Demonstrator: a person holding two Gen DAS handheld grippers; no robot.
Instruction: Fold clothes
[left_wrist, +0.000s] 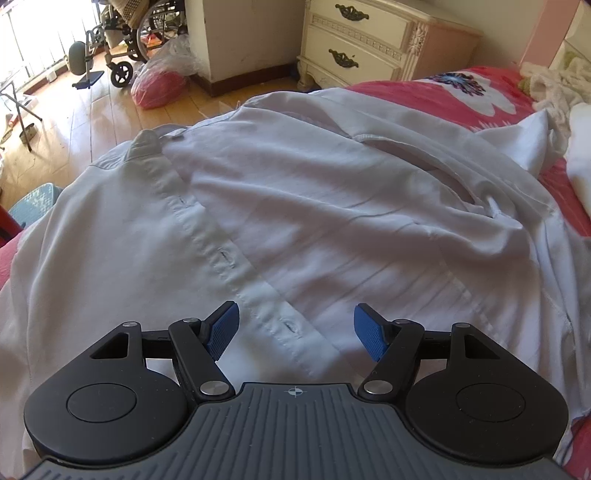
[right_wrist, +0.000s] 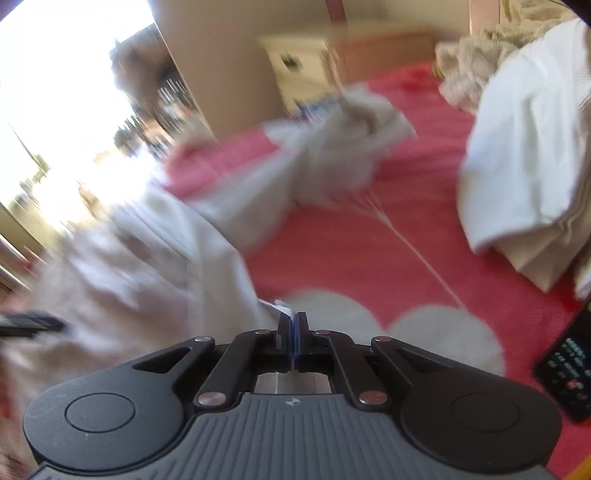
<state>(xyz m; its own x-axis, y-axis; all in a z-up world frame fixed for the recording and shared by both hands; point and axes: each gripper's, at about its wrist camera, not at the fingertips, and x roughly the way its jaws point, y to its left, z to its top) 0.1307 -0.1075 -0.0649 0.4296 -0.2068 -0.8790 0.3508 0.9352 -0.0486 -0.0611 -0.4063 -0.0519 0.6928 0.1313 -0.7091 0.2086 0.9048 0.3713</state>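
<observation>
Left gripper (left_wrist: 295, 330) tilted down, jaws apart, nothing gripped, shirt (left_wrist: 295, 206) spread just below & ahead. Right gripper (right_wrist: 293, 325) clenched on shirt edge (right_wrist: 275, 306). Beyond: red bedspread (right_wrist: 351, 236), white bundle (right_wrist: 524, 166) right, dresser (left_wrist: 362, 40) far.

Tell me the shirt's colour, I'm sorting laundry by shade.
White. The shirt shows best in the left wrist view, spread on the red bedspread.

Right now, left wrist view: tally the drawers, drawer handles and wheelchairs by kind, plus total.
Drawers on the cream nightstand: 2
Dark drawer handles: 2
Wheelchairs: 1
Total: 5
</observation>
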